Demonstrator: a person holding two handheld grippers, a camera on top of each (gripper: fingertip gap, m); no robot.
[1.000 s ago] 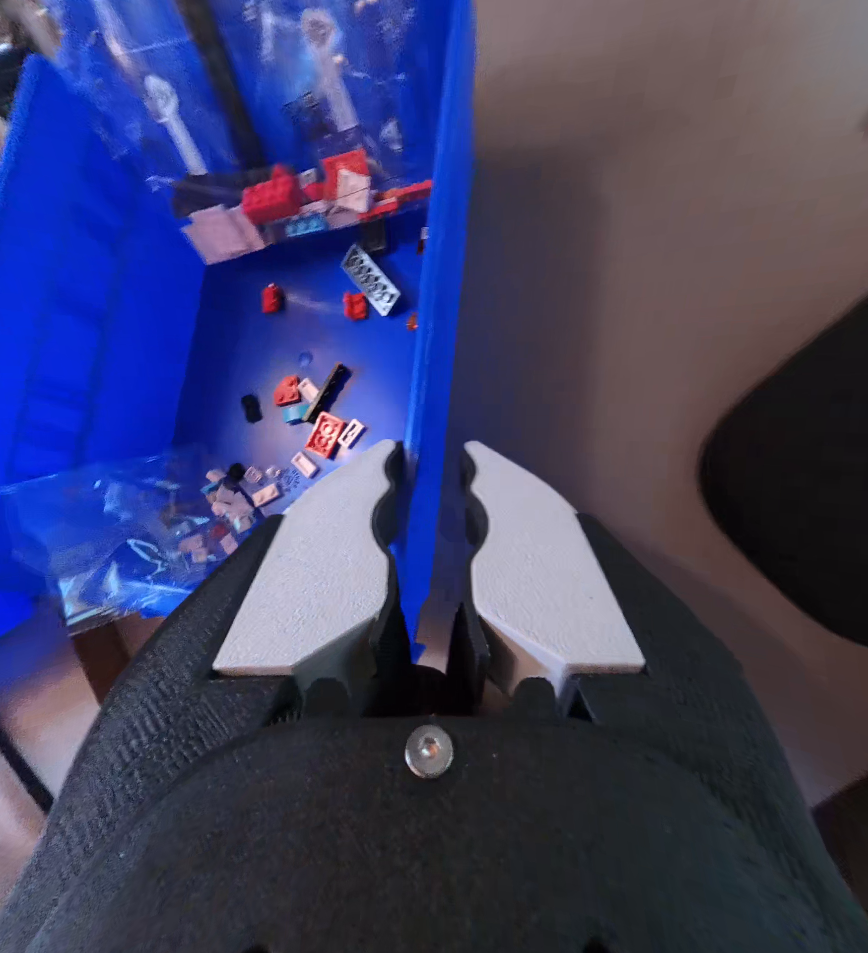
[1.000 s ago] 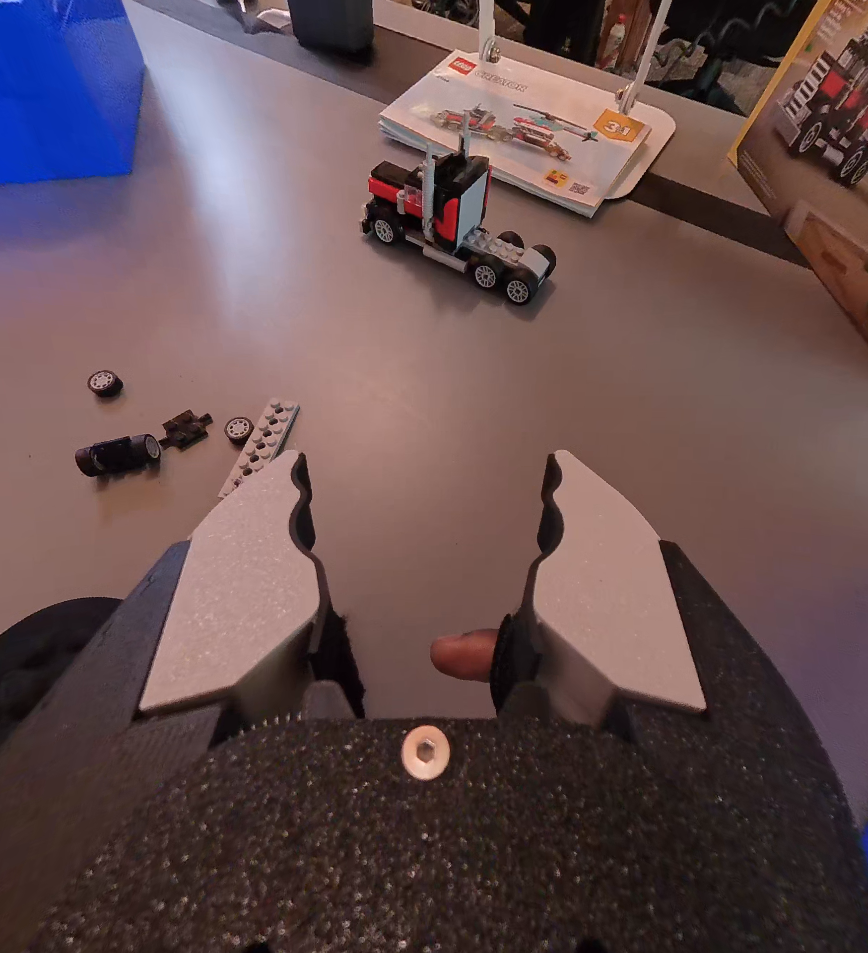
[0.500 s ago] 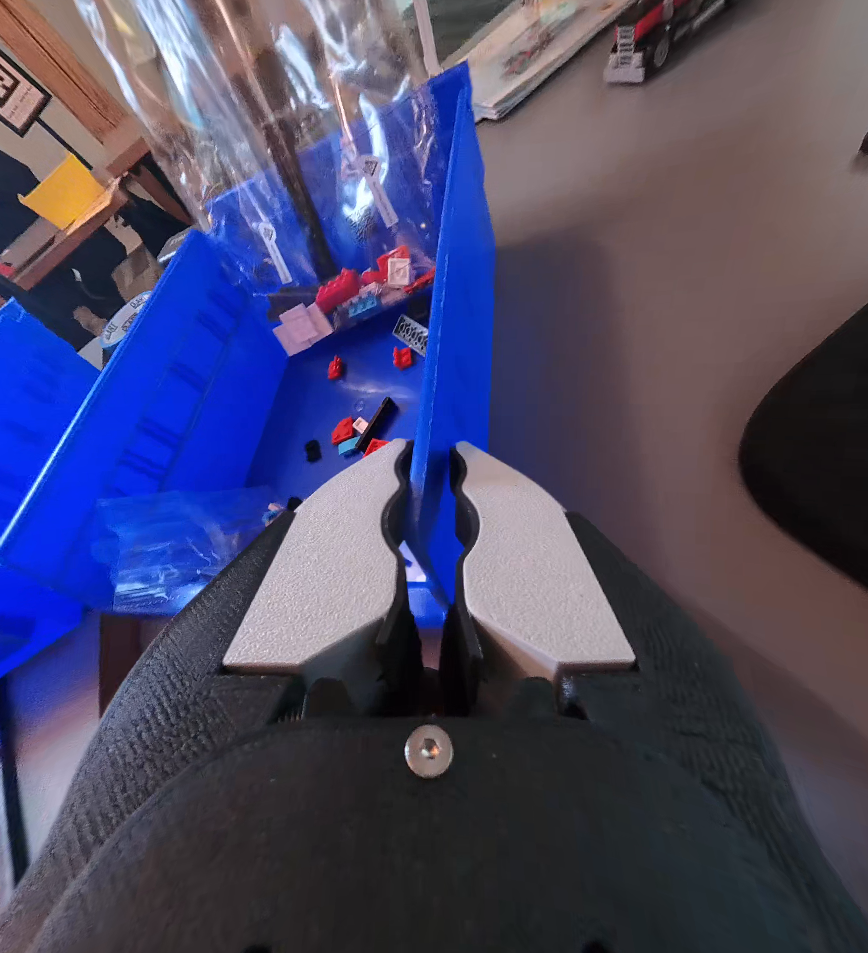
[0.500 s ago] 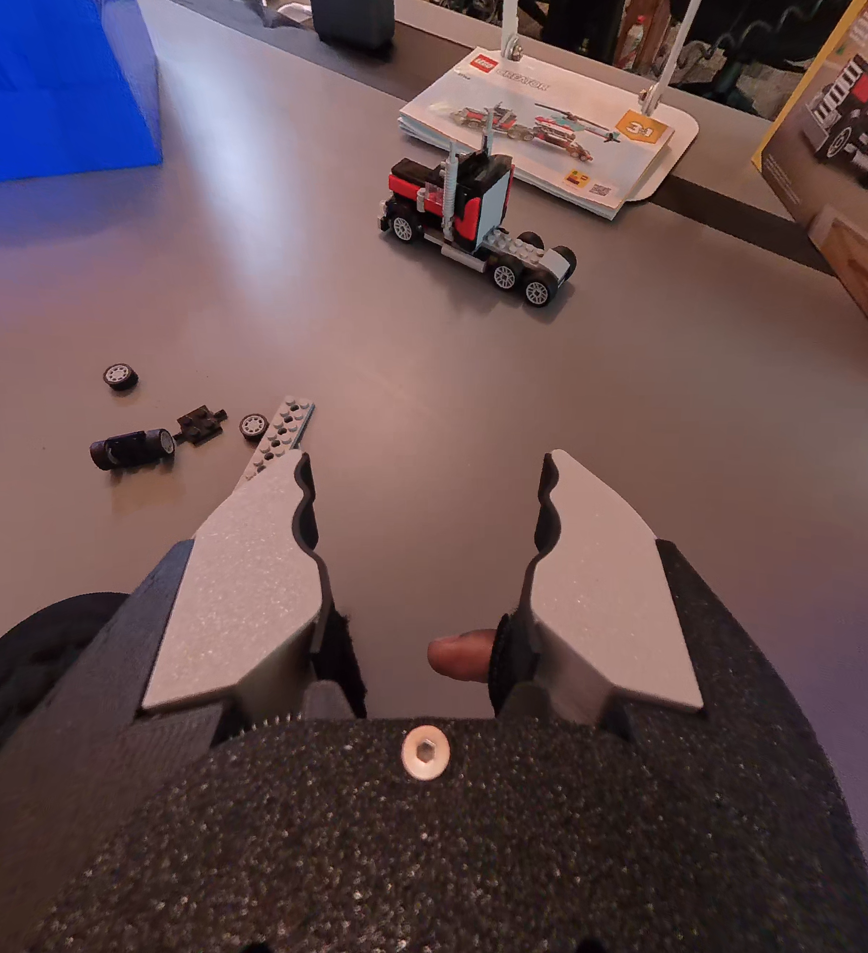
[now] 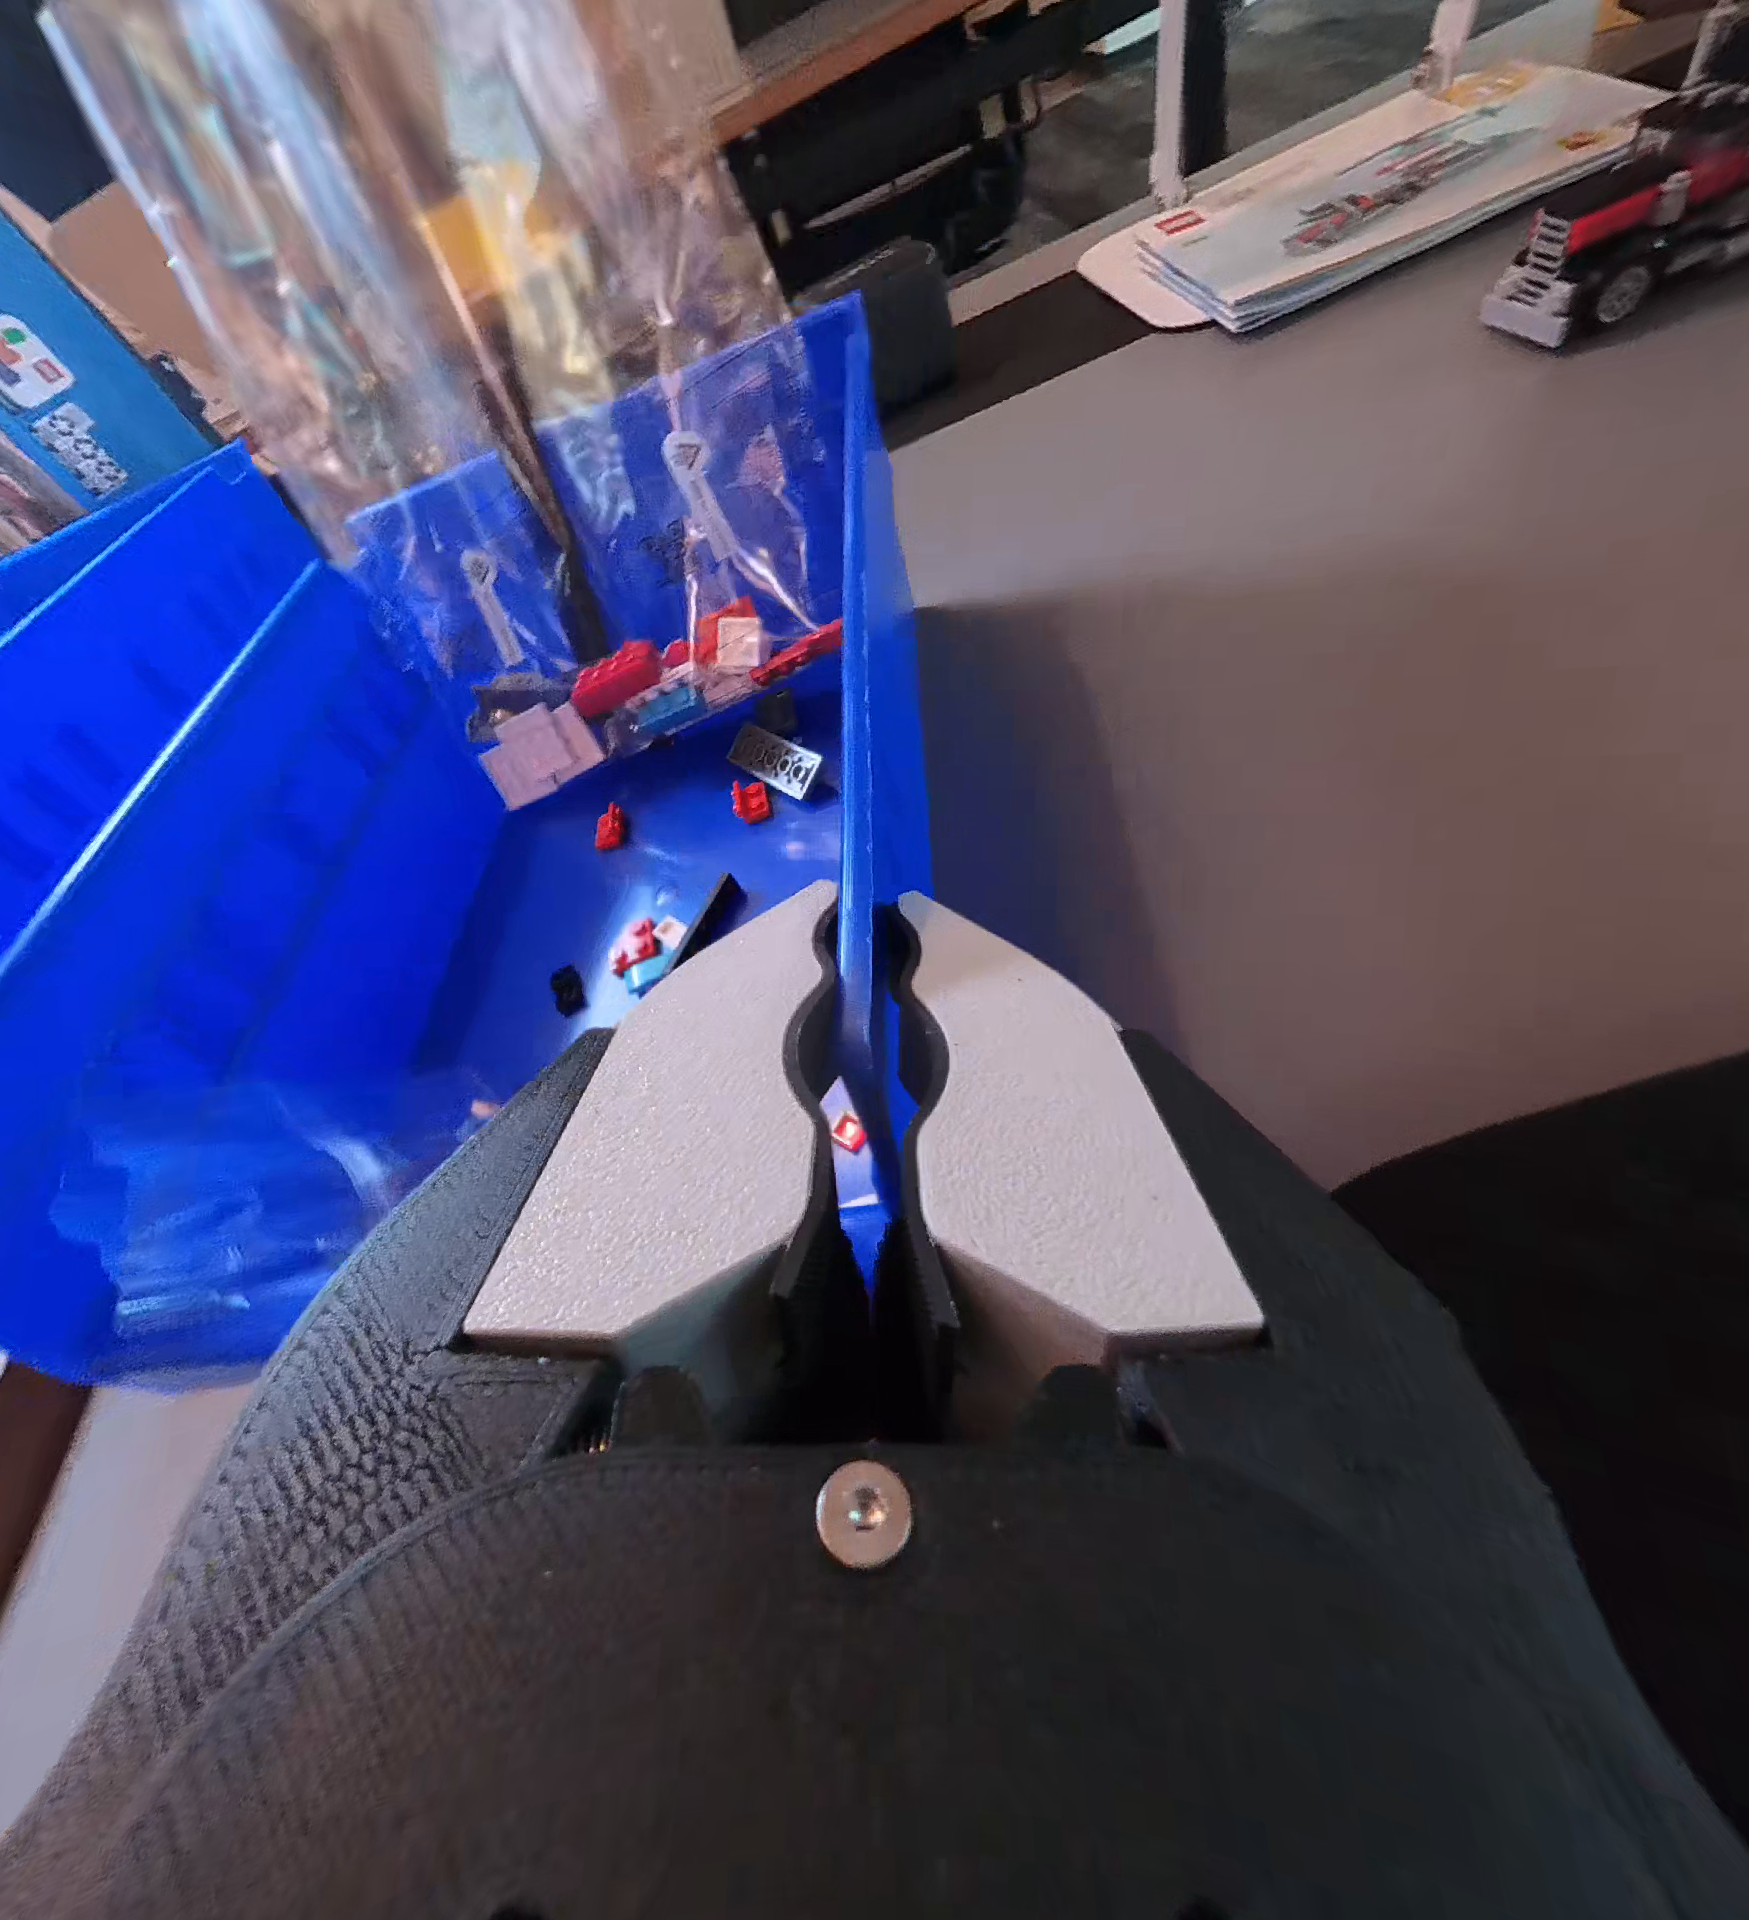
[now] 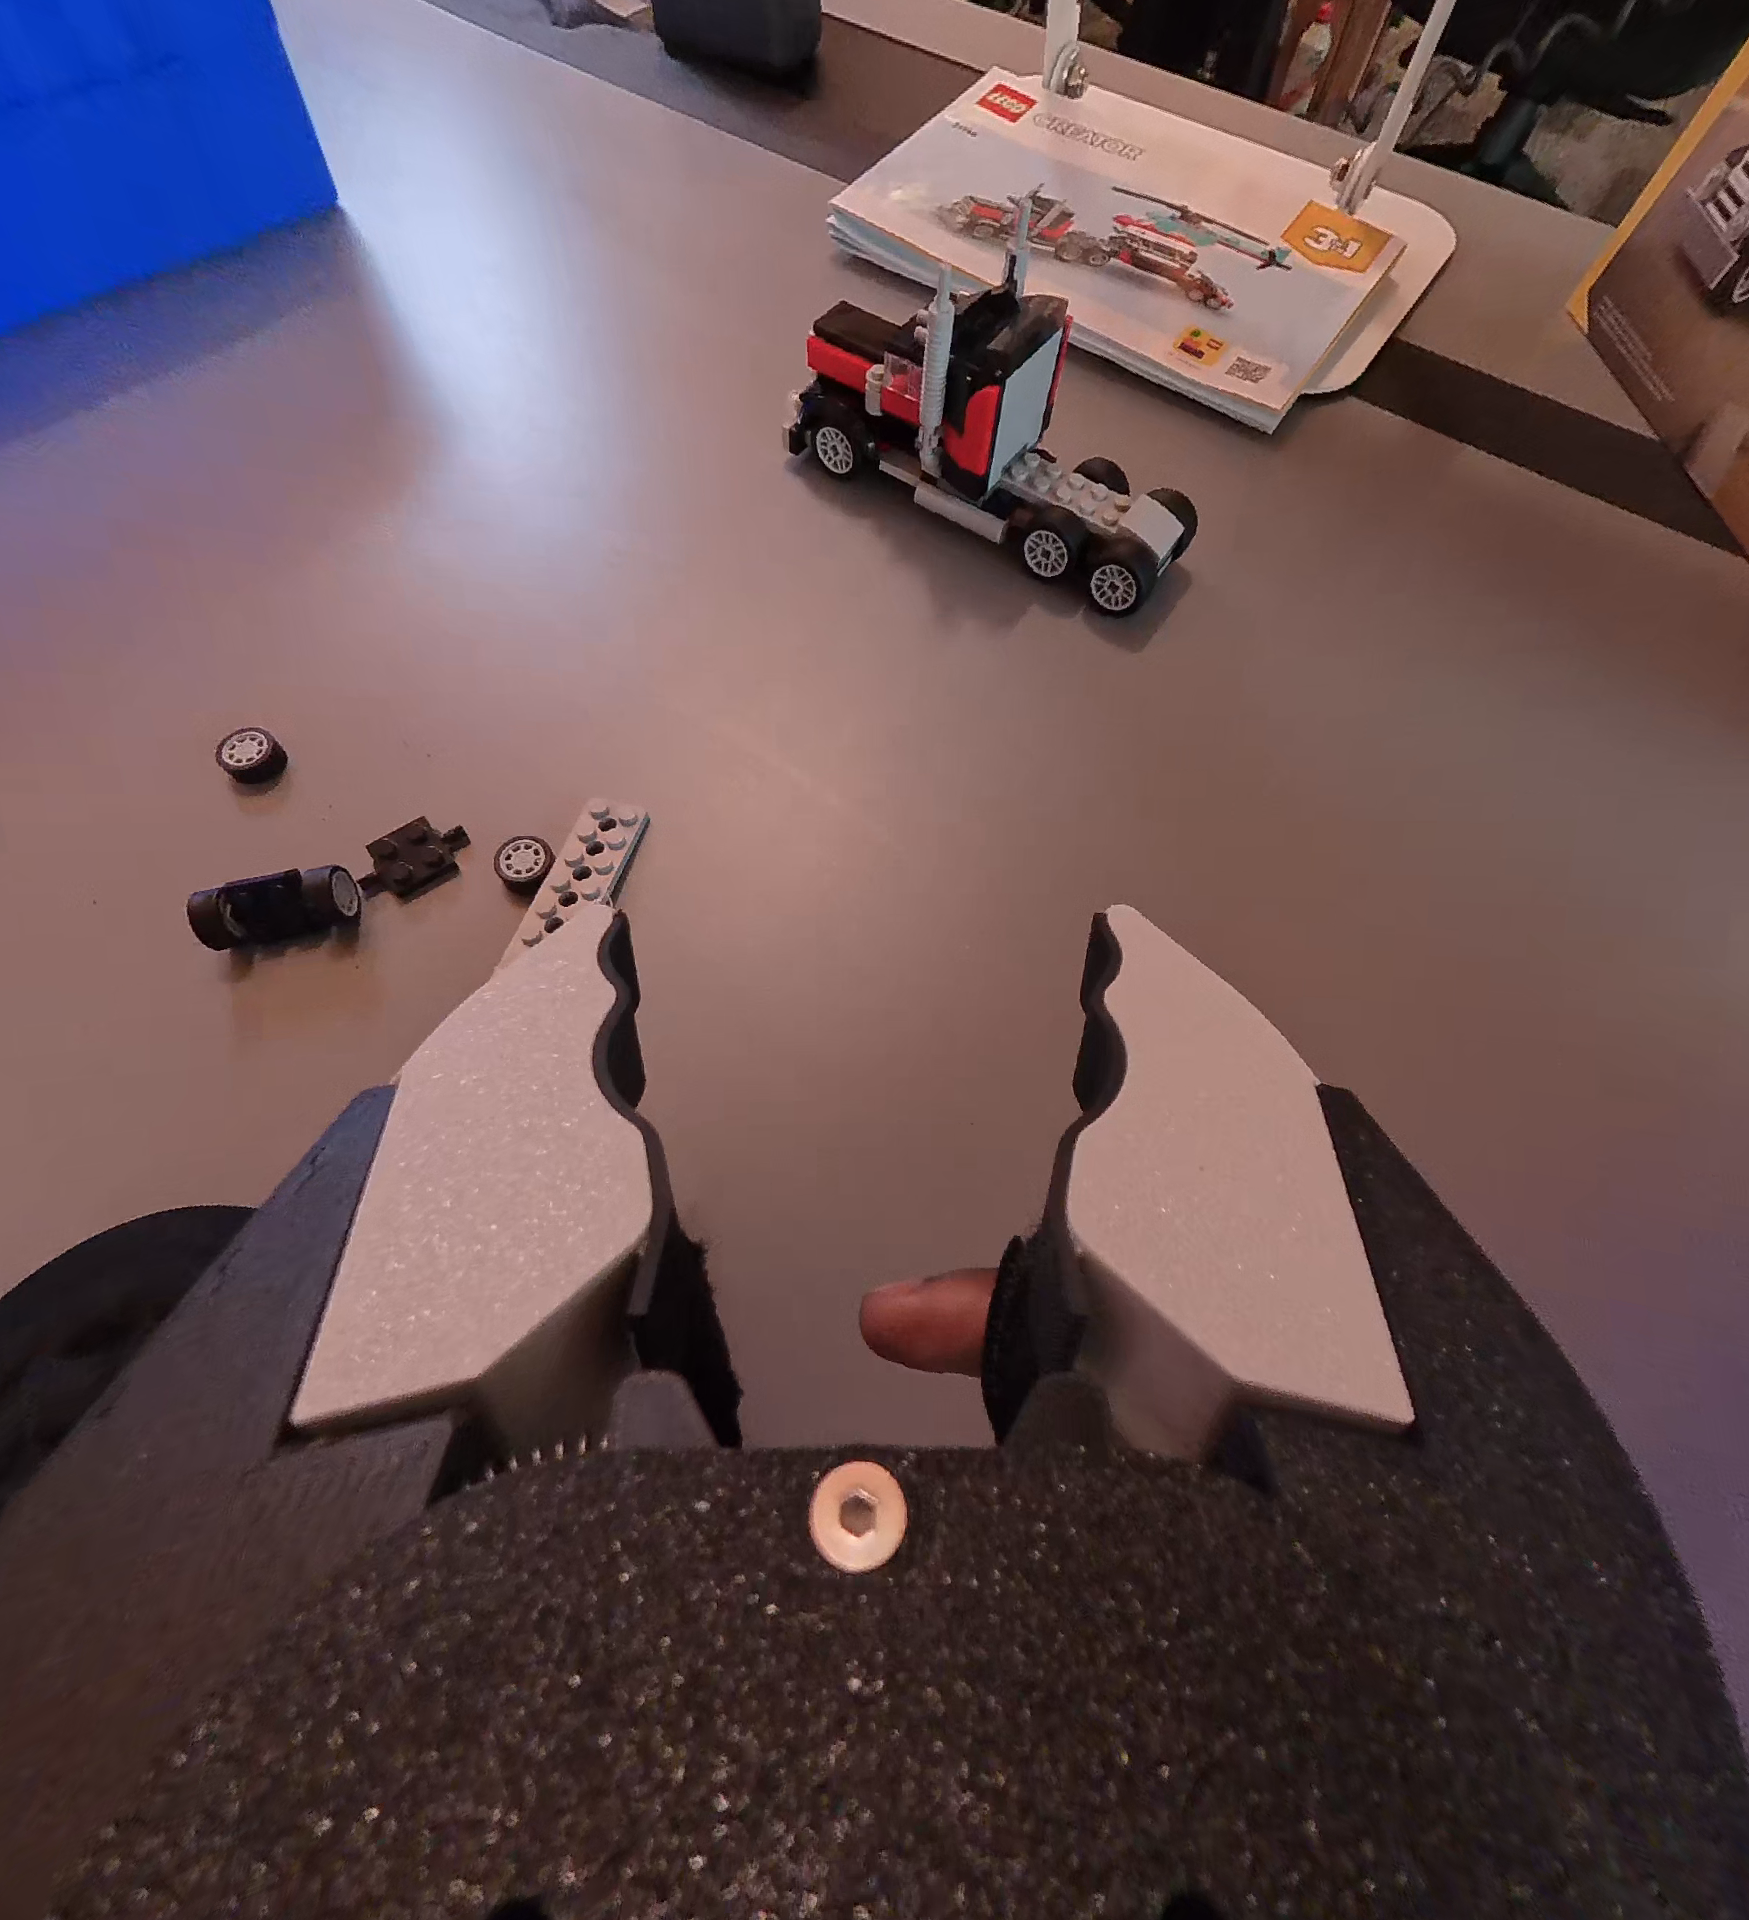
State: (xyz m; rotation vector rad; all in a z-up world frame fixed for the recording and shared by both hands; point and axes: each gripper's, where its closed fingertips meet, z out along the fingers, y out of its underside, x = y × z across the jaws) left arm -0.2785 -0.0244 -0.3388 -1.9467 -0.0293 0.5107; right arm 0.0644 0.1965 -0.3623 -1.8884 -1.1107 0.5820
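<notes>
My left gripper (image 5: 865, 909) is shut on the right side wall of a blue plastic bin (image 5: 857, 644), with one finger inside the bin and one outside. The bin holds several loose toy bricks (image 5: 641, 945) and clear plastic bags (image 5: 641, 665) with bricks in them. My right gripper (image 6: 859, 925) is open and empty above the grey table (image 6: 953, 831). A light grey studded plate (image 6: 589, 862) lies by its left fingertip. Small wheels (image 6: 252, 753), a black axle plate (image 6: 413, 857) and a black wheel assembly (image 6: 272, 904) lie to the left of it.
A red, black and grey toy truck (image 6: 984, 436) stands on the table, with an instruction booklet (image 6: 1140, 239) behind it and a printed box (image 6: 1743, 281) at the far right. The blue bin also shows at the far left of the right wrist view (image 6: 101, 156). A black pad (image 5: 1628, 1299) lies right of the left gripper. The gap from one gripper's tips to the other's is roughly 40 centimeters.
My left gripper's fingers closed onto the bin's side wall and the view tipped up, showing more of the room. My right gripper stayed open and drifted slightly; the table pieces did not move.
</notes>
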